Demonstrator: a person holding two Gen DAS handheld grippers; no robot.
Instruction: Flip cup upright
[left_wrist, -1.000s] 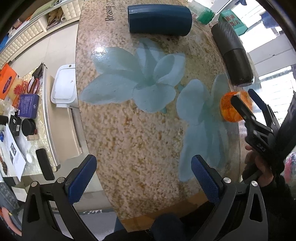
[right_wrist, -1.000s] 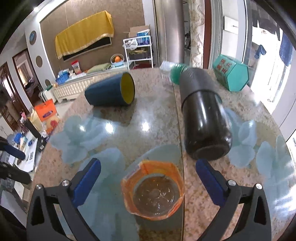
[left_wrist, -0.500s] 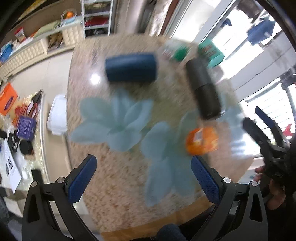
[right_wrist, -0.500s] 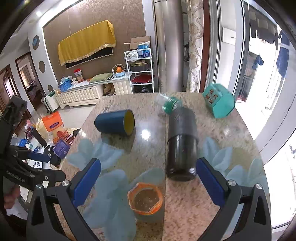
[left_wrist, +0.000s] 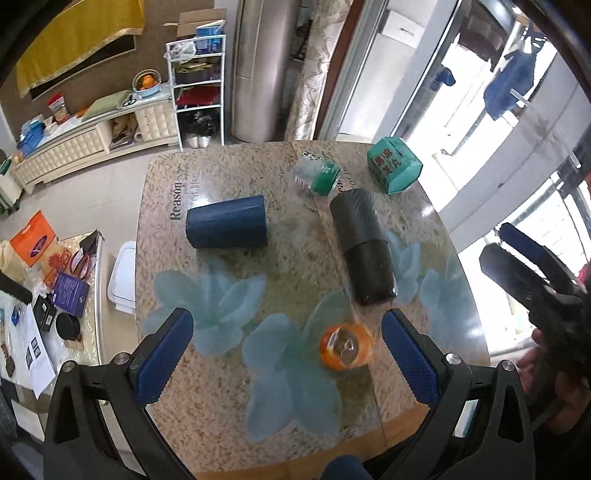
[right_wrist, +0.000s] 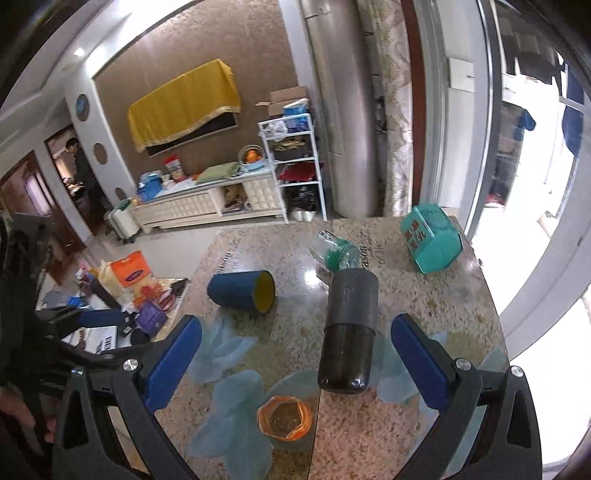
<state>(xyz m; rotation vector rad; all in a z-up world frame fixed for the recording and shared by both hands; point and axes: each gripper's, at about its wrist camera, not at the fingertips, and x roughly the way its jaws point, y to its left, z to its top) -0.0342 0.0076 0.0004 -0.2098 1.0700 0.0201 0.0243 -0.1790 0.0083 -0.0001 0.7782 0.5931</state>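
Observation:
A small orange cup (left_wrist: 346, 345) stands upright on the table, mouth up; it also shows in the right wrist view (right_wrist: 284, 417). A dark blue cup with a yellow inside (left_wrist: 227, 227) (right_wrist: 242, 291) lies on its side. A black cylindrical flask (left_wrist: 364, 253) (right_wrist: 349, 330) lies on its side too. My left gripper (left_wrist: 284, 356) is open and empty, raised above the near table edge. My right gripper (right_wrist: 295, 363) is open and empty, also raised; it shows at the right edge of the left wrist view (left_wrist: 517, 258).
A green hexagonal box (left_wrist: 394, 170) (right_wrist: 431, 240) and a clear bottle with a green cap (left_wrist: 317, 173) (right_wrist: 334, 249) lie at the table's far side. The granite table (left_wrist: 221, 295) has rounded edges. A cluttered side table (left_wrist: 40, 295) stands to the left.
Both grippers have pulled back and up from the table, so the whole tabletop shows. The right gripper, close over the orange cup before, is now well away from it.

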